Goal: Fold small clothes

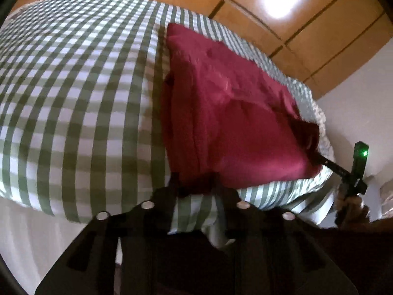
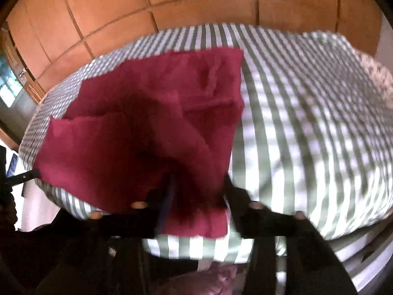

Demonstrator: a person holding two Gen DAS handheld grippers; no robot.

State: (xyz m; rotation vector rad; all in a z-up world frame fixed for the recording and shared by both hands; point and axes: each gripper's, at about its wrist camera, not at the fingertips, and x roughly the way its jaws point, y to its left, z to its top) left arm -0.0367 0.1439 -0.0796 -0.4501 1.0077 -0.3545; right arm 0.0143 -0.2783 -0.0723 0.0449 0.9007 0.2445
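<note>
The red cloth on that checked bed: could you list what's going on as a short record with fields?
garment: dark red cloth, partly folded and creased
surface: green-and-white checked bedcover
left gripper: at the cloth's near edge, fingers hidden under the fabric, grip unclear
right gripper: cloth draped between its fingers, closure unclear
background: wooden wardrobe panels
image quality: right wrist view is motion-blurred

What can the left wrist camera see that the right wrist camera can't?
Only the left wrist view shows the right gripper from outside, with its green light. Only the right wrist view shows a window at far left and the garment's lifted corner draped over its fingers. Both show the red garment on the green checked bedcover and wooden cupboards.
</note>
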